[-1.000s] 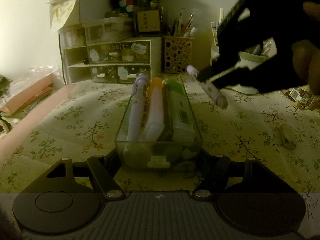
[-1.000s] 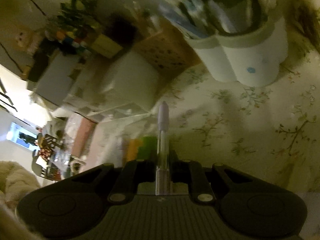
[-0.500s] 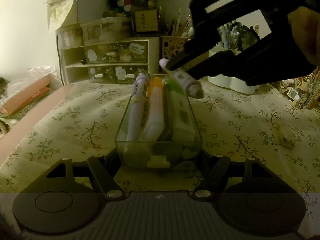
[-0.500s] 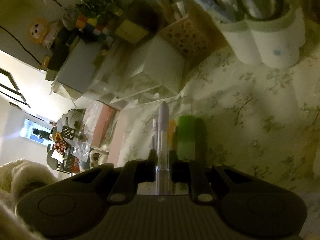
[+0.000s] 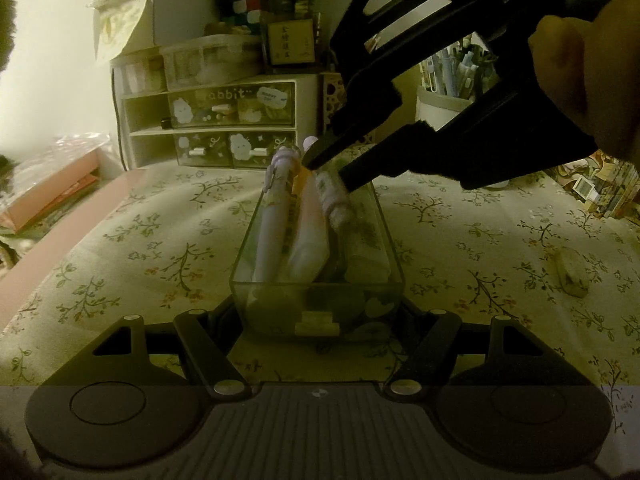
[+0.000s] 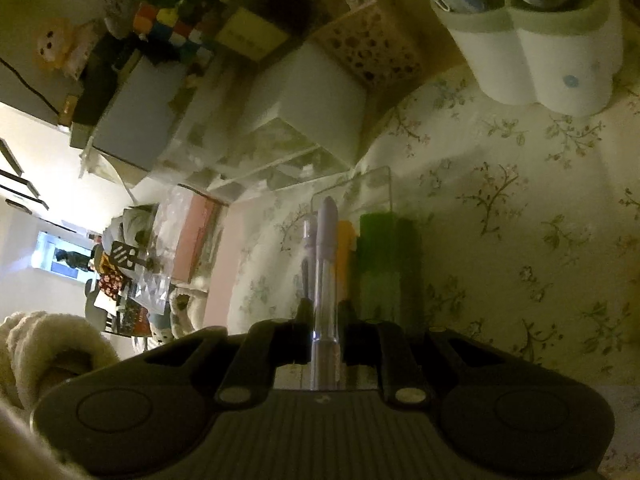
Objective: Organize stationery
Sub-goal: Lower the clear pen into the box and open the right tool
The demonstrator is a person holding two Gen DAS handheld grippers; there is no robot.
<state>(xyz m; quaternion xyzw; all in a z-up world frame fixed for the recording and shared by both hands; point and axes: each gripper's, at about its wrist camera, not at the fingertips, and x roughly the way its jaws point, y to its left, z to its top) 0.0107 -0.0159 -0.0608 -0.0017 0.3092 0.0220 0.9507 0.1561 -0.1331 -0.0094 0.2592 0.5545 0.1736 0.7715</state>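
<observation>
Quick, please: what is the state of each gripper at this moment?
Left gripper: closed on the clear tray.
Right gripper: closed on a purple-capped pen, above the tray.

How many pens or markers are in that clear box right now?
3 lie side by side in the clear box: a purple pen on the left, an orange marker in the middle, a green marker on the right. A fourth pen hangs above, gripped.

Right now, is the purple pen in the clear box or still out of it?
Out. The purple pen is clamped in the right gripper, tilted above the clear box.
</observation>
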